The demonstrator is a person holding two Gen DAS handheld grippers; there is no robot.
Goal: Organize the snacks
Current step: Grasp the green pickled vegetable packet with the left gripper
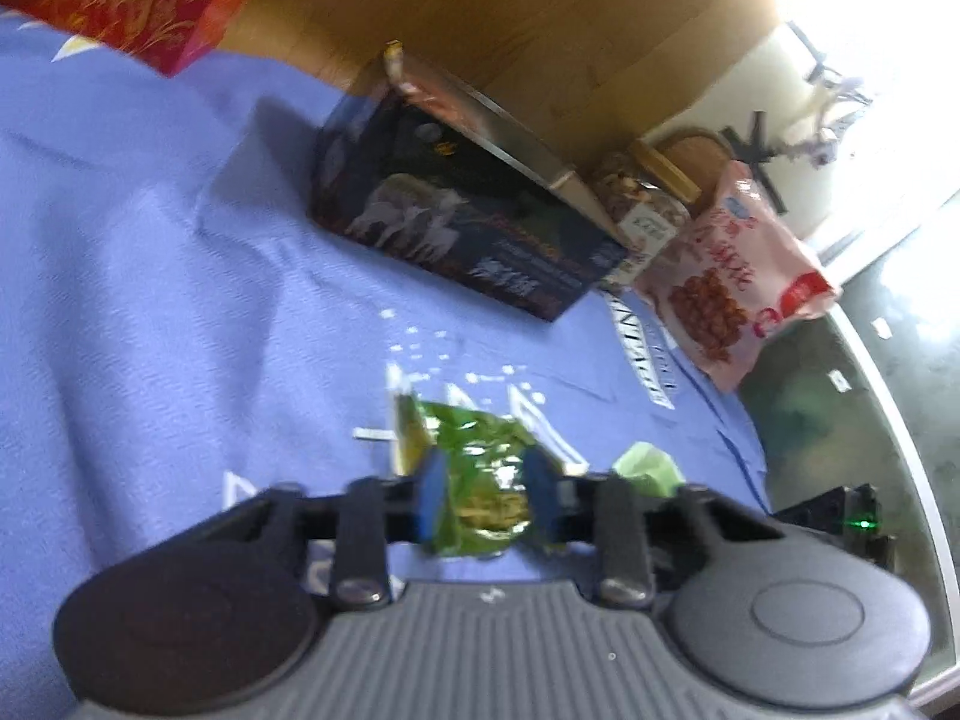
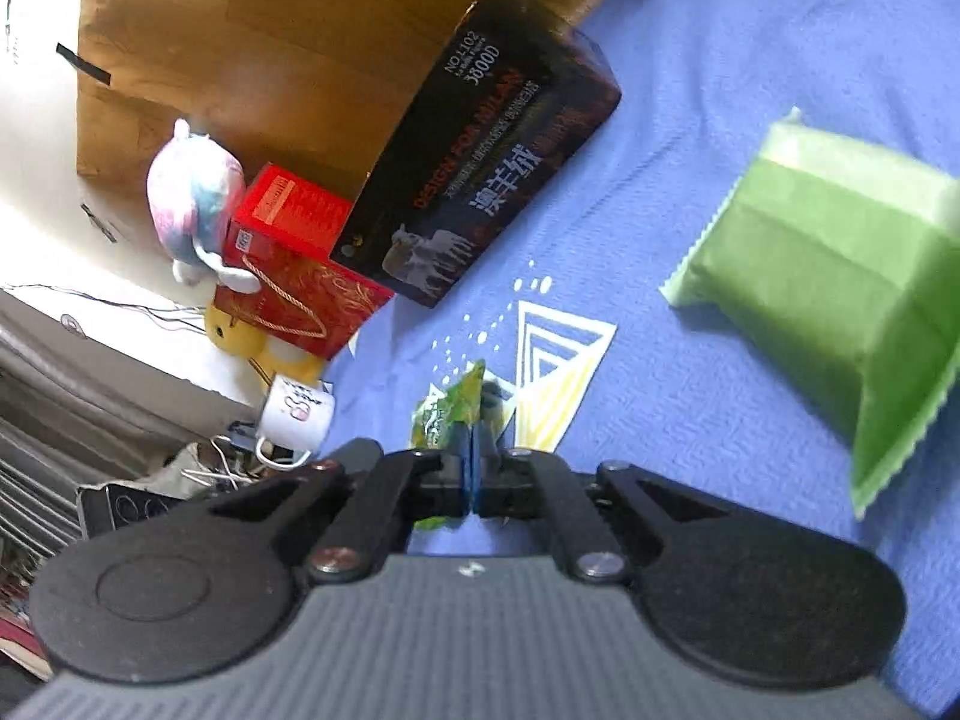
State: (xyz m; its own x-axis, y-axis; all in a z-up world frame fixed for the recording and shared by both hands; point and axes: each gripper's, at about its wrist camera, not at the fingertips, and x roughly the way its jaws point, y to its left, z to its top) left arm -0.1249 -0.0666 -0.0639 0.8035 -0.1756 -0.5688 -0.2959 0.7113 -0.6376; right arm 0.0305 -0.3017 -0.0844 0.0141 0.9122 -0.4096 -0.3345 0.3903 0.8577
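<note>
both grippers clamped on small green snack packets

the left hand-held gripper [image 1: 487, 495] pinches a small crinkled green and yellow foil snack packet [image 1: 480, 480], its blue pads pressed into the packet's two sides. the packet sits low over the blue printed bedsheet [image 1: 150, 276]; whether it still touches the cloth i cannot tell. in the right wrist view the right hand-held gripper [image 2: 471, 468] has its jaws pressed nearly together on the edge of a small green and yellow wrapped snack [image 2: 456, 411], which pokes out toward 12 o'clock from the fingertips.

other goods wait on the bed: a flat light-green sealed pouch [image 2: 840, 294] at 2 o'clock of the right gripper, a pink bag of nuts [image 1: 732, 276] at 1 o'clock of the left gripper, and a long dark printed box [image 1: 468, 222] at 12 o'clock.

the step in hand looks like the pick-up of loose small snacks. the next move likely calls for lifting both packets clear and carrying them to one gathering spot, with a steady squeeze since the slick foil could slip.
</note>
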